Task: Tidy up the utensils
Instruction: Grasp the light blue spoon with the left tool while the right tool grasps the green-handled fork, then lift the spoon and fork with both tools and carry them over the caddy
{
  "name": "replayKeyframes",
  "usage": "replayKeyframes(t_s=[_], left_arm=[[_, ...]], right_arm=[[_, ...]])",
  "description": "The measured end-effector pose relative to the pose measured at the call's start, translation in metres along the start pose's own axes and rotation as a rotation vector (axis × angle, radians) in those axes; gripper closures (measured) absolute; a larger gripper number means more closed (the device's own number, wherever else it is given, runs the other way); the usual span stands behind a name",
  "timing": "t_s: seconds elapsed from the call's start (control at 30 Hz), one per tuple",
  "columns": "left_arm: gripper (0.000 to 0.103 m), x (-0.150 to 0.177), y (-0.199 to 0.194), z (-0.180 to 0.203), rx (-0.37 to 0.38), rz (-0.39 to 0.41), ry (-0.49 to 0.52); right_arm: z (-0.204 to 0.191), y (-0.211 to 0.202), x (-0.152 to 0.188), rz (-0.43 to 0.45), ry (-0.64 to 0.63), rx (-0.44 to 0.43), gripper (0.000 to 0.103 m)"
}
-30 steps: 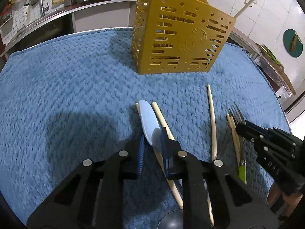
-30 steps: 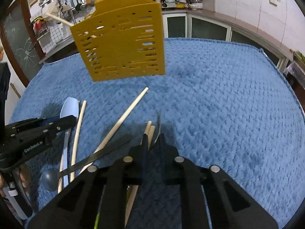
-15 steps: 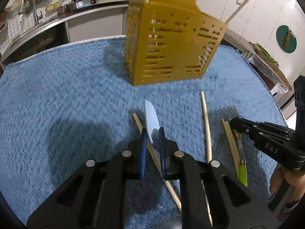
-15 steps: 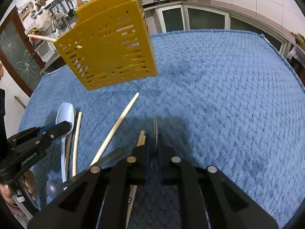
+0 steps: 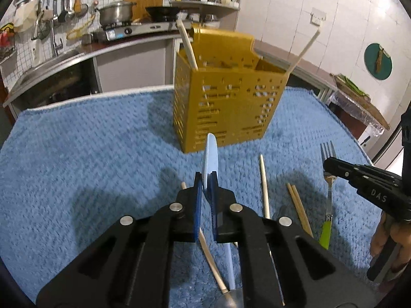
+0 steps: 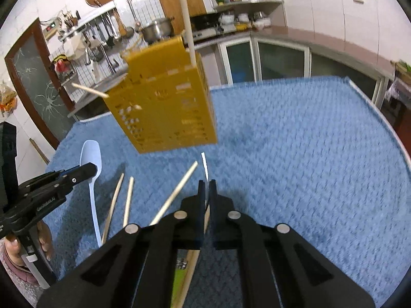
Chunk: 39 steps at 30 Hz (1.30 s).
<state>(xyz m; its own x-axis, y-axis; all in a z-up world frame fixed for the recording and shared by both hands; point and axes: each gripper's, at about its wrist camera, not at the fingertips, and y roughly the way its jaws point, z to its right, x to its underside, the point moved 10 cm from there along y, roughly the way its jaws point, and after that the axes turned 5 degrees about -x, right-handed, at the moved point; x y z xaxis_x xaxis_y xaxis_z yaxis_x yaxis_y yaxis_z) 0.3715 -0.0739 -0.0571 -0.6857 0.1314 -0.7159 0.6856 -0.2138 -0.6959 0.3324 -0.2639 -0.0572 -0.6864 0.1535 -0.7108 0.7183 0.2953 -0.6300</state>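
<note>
My left gripper (image 5: 205, 179) is still closing its jaws tight on a light blue spoon (image 5: 211, 154), whose bowl sticks up above the pads, off the blue cloth (image 5: 90, 154). In the right wrist view my right gripper (image 6: 205, 183) is also closing its jaws on a green-handled fork (image 6: 204, 164), seen edge-on and raised. From the left wrist view the same fork (image 5: 327, 151) shows in the right gripper (image 5: 331, 164). A yellow perforated utensil holder (image 5: 226, 107) stands ahead with two chopsticks (image 5: 188, 48) in it. Loose chopsticks (image 6: 177, 192) lie on the cloth.
A pair of chopsticks (image 5: 299, 205) and a single pale one (image 5: 264, 184) lie between the two grippers. A metal spoon bowl (image 5: 228, 300) shows at the bottom edge. A kitchen counter with a pot (image 5: 115, 12) runs behind the table.
Both grippers closed further and rose, lifting the blue spoon and the fork off the cloth. The views tilted up, so more of the holder's top and the kitchen shows.
</note>
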Motion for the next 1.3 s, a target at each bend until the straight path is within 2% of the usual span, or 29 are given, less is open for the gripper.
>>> replayKeyframes(t_s=[0.23,0.37,0.7,0.9,1.1,1.3], left_arm=[[0.1,-0.017,-0.024,-0.009,0.001,0.097,-0.032],[0.1,-0.025,-0.033,-0.013,-0.005,0.142,-0.036],[0.1,-0.035,-0.048,-0.016,0.001,0.202,-0.047],[0.1,-0.049,-0.064,-0.015,0.005,0.265,-0.046],[0.1,-0.078,-0.08,-0.016,0.008,0.336,-0.059],[0.1,-0.128,-0.096,-0.008,-0.008,0.448,-0.038]], right_arm=[[-0.012,-0.026,-0.022,0.134,-0.083,0.019,0.101],[-0.017,-0.037,-0.029,0.176,-0.1,0.016,0.101],[-0.023,-0.05,-0.043,0.234,-0.149,0.034,0.101],[-0.023,-0.061,-0.057,0.268,-0.165,0.054,0.101],[-0.024,-0.081,-0.089,0.325,-0.192,0.084,0.101],[-0.029,-0.107,-0.14,0.418,-0.228,0.121,0.101]])
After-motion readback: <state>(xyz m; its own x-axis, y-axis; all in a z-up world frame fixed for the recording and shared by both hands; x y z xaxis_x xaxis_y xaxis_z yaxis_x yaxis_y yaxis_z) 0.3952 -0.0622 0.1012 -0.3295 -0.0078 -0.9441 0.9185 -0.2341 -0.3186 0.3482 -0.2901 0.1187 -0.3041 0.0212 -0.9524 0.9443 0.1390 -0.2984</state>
